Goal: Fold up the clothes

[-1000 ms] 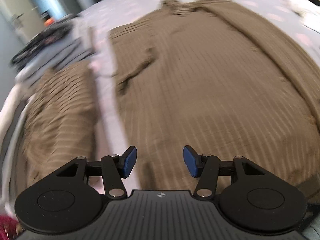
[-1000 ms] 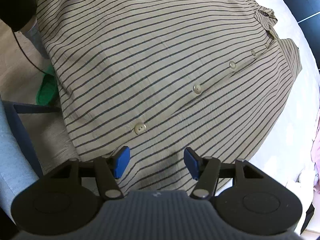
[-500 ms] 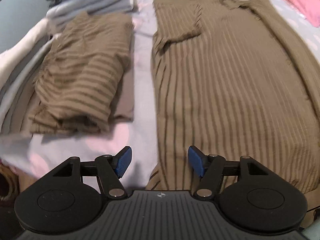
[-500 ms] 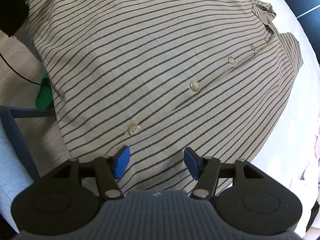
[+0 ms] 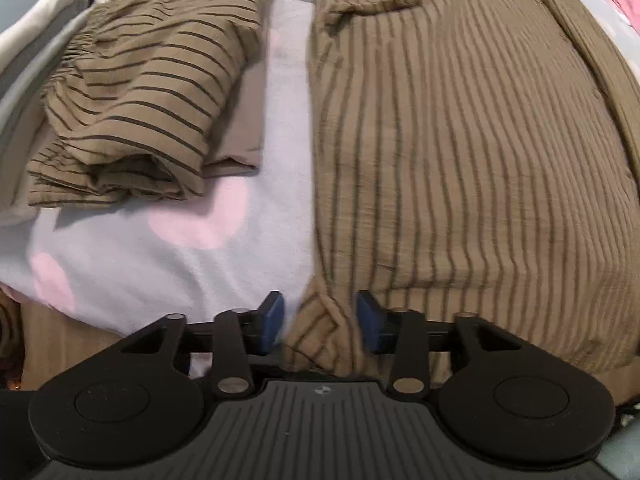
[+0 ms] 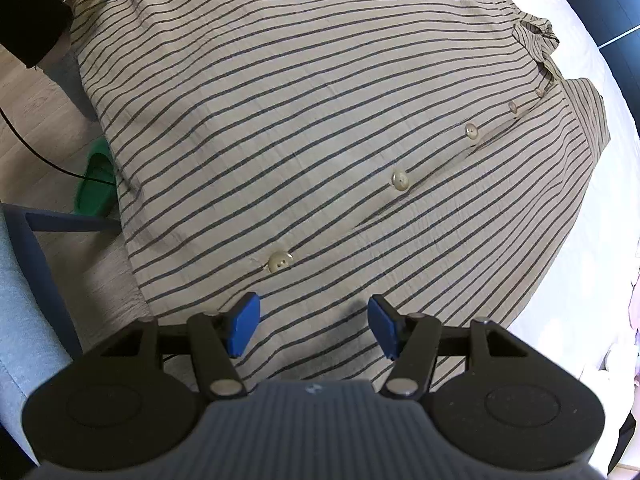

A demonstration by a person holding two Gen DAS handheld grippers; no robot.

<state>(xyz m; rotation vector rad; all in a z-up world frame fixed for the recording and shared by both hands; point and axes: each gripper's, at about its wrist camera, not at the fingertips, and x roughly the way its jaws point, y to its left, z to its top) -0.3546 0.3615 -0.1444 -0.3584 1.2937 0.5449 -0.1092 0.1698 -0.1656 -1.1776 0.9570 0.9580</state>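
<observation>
While shirt (image 5: pixel 460 140) lies lengthwise, collar far | left claw (image 5: pixel 320 322) closing astride hem | right claw (image 6: pixel 314 326) wide

You are working in a home bedroom: clothes (image 5: pixel 132 92) are lying folded on a bed sheet (image 5: pixel 224 240) dotted pink, and a green slipper (image 6: pixel 95 184) is sitting on wood flooring (image 6: pixel 36 120).

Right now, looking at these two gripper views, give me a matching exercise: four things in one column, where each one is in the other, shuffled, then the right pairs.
Things:
1. folded striped garment
2. striped shirt
3. green object
4. left gripper

Places:
A. on the floor beside the bed
B. spread flat, buttons up
C. at the shirt's corner
D. left of the spread shirt

Pairs: 1-D, 2-B, 3-A, 4-C
</observation>
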